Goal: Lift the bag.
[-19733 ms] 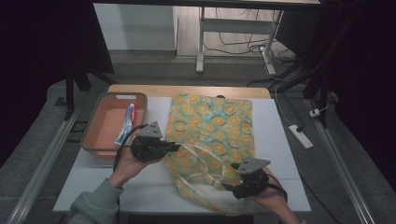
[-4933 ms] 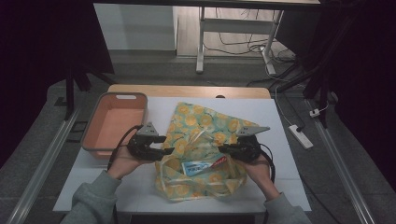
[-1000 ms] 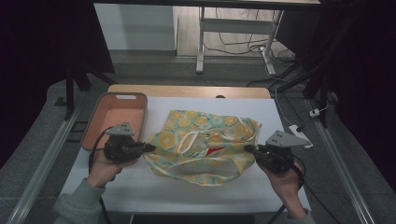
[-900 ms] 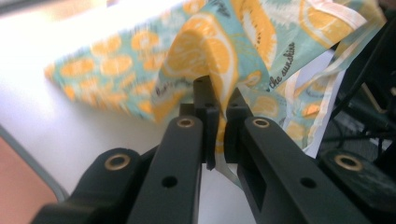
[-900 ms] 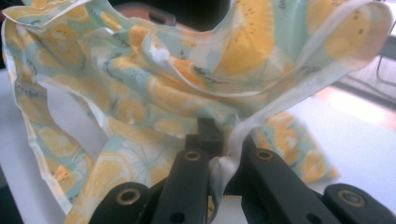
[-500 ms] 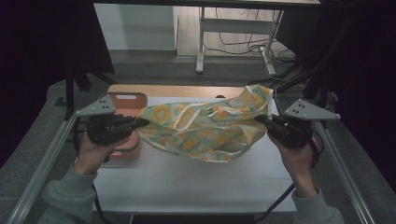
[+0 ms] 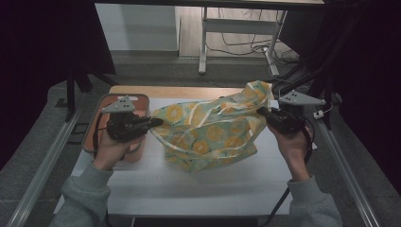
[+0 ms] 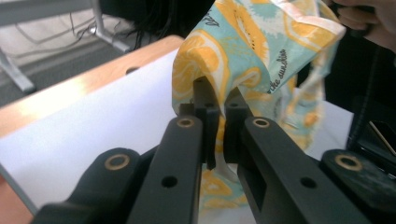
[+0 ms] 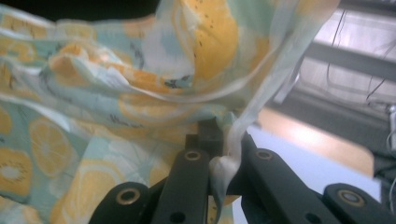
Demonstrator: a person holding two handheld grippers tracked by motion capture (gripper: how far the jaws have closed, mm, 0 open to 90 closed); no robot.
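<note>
A thin bag (image 7: 208, 132) printed with orange slices on pale teal hangs stretched between my two grippers above the white table (image 7: 198, 184). My left gripper (image 7: 153, 123) is shut on the bag's left edge; in the left gripper view the fabric (image 8: 224, 51) is pinched between its jaws (image 8: 217, 112). My right gripper (image 7: 262, 112) is shut on the bag's right edge, with a white strap (image 9: 229, 158) and fabric (image 9: 116, 93) caught between its jaws (image 9: 222, 140). The bag's bottom sags close to the tabletop. Its contents are hidden.
An orange tray (image 7: 97, 137) sits at the table's left edge, partly under my left hand. A wooden strip (image 7: 179, 91) runs along the table's far edge. Metal rails (image 7: 42, 170) flank both sides, and cables lie on the floor (image 7: 246, 47) beyond.
Both grippers have lifted the bag off the table and pulled it taut between them. Over the last half second they came slightly lower and closer together.
</note>
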